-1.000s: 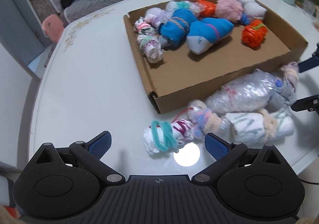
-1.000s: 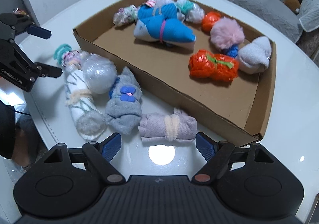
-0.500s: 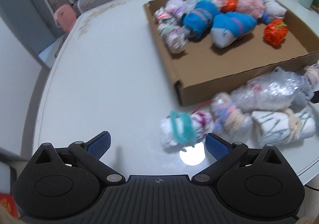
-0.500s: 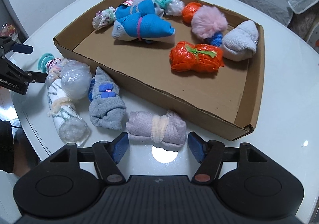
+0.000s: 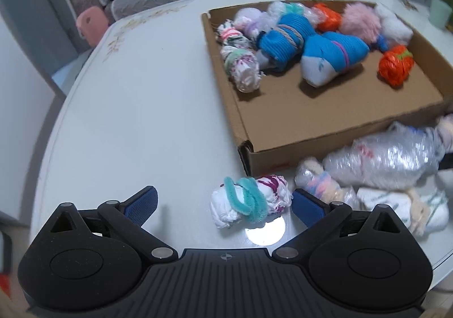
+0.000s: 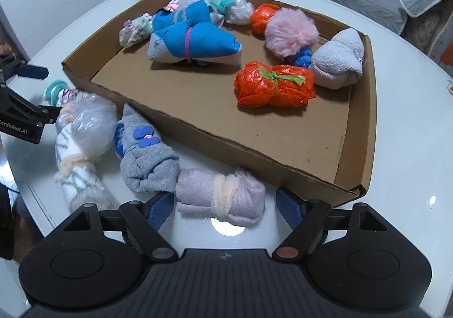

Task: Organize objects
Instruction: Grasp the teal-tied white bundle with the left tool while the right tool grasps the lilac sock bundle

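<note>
Right wrist view: your right gripper (image 6: 223, 206), jaws just widened, straddles soft lilac fleece roll (image 6: 219, 195), cream yarn-tied. Your left gripper (image 5: 223, 204) gapes around crinkly white bundle (image 5: 250, 202), teal chenille-tied; corrugated cardboard tray (image 5: 325, 131) beside.

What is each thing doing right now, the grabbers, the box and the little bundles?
Left gripper: open, white bundle with teal tie between its fingers, not squeezed.
Right gripper: open, jaws just opened wider, lilac bundle between them.
Cardboard box: open-topped, part filled.
Orange bundle: lying in the box.
Grey sock bundle: on the table, outside the box.
</note>
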A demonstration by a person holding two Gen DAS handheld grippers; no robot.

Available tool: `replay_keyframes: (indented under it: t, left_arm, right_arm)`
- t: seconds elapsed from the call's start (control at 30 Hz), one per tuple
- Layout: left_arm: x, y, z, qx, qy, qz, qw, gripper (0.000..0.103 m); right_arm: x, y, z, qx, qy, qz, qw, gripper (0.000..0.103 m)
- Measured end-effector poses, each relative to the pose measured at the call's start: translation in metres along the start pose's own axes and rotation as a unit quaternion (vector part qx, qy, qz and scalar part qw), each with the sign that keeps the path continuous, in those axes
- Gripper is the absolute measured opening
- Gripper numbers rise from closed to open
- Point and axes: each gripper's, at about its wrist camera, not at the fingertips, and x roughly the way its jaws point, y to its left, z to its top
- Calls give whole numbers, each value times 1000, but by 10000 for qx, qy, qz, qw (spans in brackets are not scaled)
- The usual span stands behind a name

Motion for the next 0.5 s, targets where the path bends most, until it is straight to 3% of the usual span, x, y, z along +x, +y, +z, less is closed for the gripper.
replay_keyframes:
  t: [0.27, 0.5]
  left_arm:
    - [-4, 3, -3, -258, -155, -57, 9995, 101]
    - [-2, -4, -1, -193, -254, 38, 9995, 102]
  right_arm:
    - [-5, -7, -1, 162, -61, 5, 9998, 64]
    - [-4, -1, -2, 79, -87, -82, 9999, 69]
